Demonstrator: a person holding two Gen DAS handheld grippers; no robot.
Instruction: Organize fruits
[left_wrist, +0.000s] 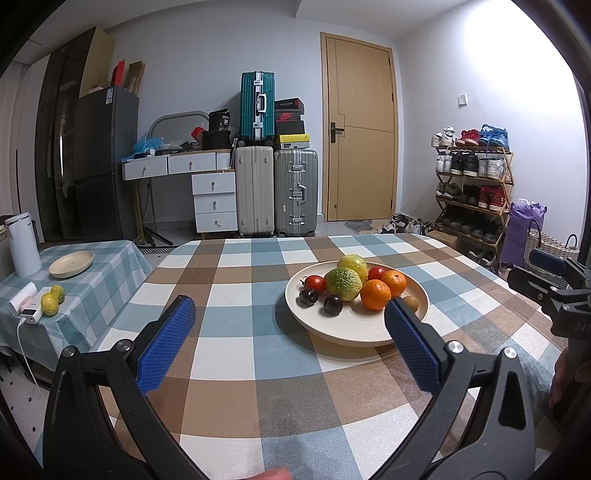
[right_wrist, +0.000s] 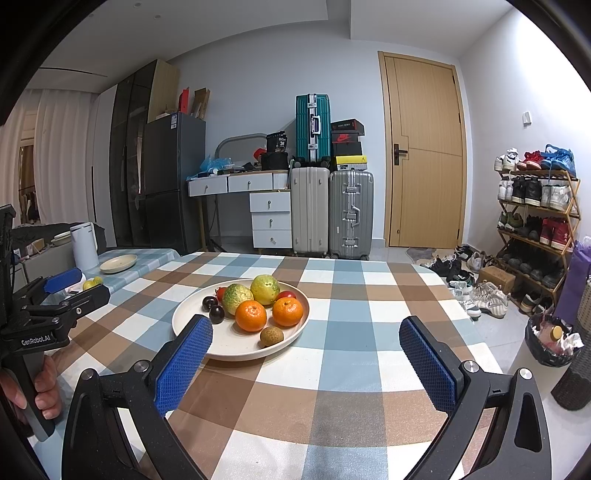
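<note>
A cream plate (left_wrist: 332, 332) (right_wrist: 192, 306) on the checked table holds two green-yellow fruits (left_wrist: 344, 283) (right_wrist: 265, 289), two oranges (left_wrist: 375, 294) (right_wrist: 251, 315), two red tomatoes (left_wrist: 316, 283), two dark plums (left_wrist: 332, 305) (right_wrist: 216, 314) and a small brown fruit (right_wrist: 272, 336). My left gripper (left_wrist: 290, 314) is open and empty, just short of the plate's near rim. My right gripper (right_wrist: 306, 334) is open and empty, near the plate's right side. Two more yellow-green fruits (left_wrist: 51, 300) lie on the side table beside an empty cream plate (left_wrist: 71, 263) (right_wrist: 118, 263).
The side table at the left carries a white kettle (left_wrist: 23, 243), a power bank (left_wrist: 35, 313) with a cable and a white box. Suitcases, drawers, a fridge, a door and a shoe rack (right_wrist: 535, 221) stand behind. A bin (right_wrist: 554, 343) stands by the table's right.
</note>
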